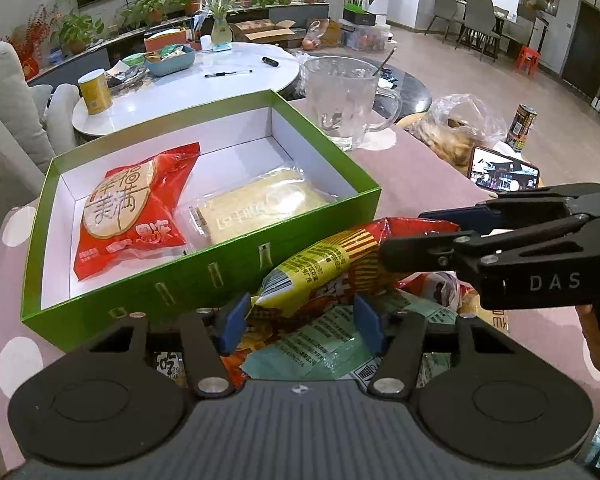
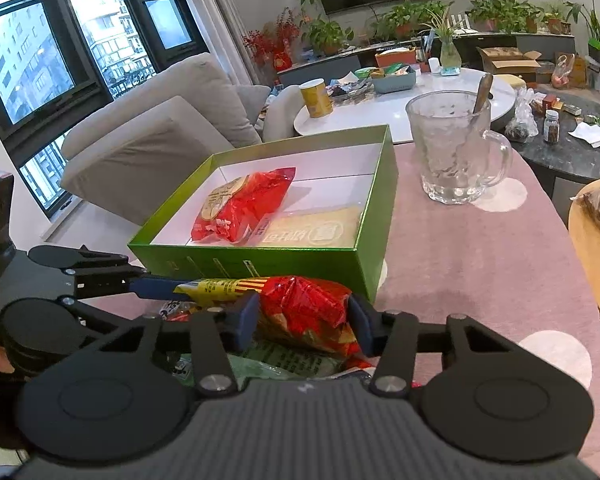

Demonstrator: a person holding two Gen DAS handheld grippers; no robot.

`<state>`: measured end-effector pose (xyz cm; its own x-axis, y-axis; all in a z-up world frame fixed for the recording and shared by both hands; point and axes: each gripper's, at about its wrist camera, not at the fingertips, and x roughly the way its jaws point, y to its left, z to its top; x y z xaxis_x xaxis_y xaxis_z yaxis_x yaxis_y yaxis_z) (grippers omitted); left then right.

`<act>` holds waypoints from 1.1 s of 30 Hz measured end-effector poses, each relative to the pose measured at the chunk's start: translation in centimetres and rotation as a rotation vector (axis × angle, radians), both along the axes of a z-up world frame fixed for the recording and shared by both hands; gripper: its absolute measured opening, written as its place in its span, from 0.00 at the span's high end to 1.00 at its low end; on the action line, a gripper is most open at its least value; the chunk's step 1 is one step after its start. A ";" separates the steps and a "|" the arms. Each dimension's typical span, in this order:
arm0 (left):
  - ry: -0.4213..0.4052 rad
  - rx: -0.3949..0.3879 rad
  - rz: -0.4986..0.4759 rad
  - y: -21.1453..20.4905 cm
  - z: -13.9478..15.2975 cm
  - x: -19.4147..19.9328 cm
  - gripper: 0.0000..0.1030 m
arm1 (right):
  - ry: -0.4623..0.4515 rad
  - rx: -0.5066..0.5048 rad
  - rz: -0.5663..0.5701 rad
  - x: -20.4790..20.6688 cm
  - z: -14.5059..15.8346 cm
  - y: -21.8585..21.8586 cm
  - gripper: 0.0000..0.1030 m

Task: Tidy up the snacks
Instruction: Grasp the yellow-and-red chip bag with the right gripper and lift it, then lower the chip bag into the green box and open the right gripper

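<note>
A pink, white-dotted table [image 2: 480, 240] fills a living room's foreground, with a green box [image 2: 260, 264] standing open at its middle and a glass mug [image 2: 452, 152] to the far right of it, well apart.

Two hand-held tongs meet at the box's near wall over a loose pile of snacks. The right tongs [image 2: 303, 324] are clamped on the crumpled red end of a bag [image 2: 300, 312], one blue pad pressed to each side. The left tongs [image 1: 300, 320] straddle the same bag's yellow end (its barcode faces up). The left pad touches the wrapper, but whether both pads press on it cannot be told. The bag hangs just outside the box, touching or nearly touching its near wall, above a green packet [image 1: 320, 344] in the pile.

Inside the box lie two snacks: a red pack [image 2: 244, 204] on the left and a pale clear-wrapped pack [image 2: 316, 228] on the right, the red one's corner overlapping it.
</note>
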<state>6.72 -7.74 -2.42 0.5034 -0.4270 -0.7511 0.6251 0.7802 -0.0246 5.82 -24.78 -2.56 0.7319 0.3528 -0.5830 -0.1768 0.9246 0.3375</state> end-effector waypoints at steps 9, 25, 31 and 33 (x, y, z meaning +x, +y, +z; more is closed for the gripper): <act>-0.022 -0.019 0.002 0.3 1.3 -0.9 0.48 | -0.034 0.006 -0.027 -0.6 1.3 0.3 0.12; -0.155 -0.062 0.000 1.0 6.2 -2.6 0.47 | -0.151 0.015 -0.048 -0.5 5.4 0.8 0.12; -0.180 -0.043 0.017 1.0 7.0 -1.3 0.46 | -0.135 0.056 -0.052 1.7 5.4 0.7 0.12; -0.186 -0.031 0.020 0.8 7.0 -0.6 0.45 | -0.134 0.064 -0.053 2.3 5.4 0.7 0.12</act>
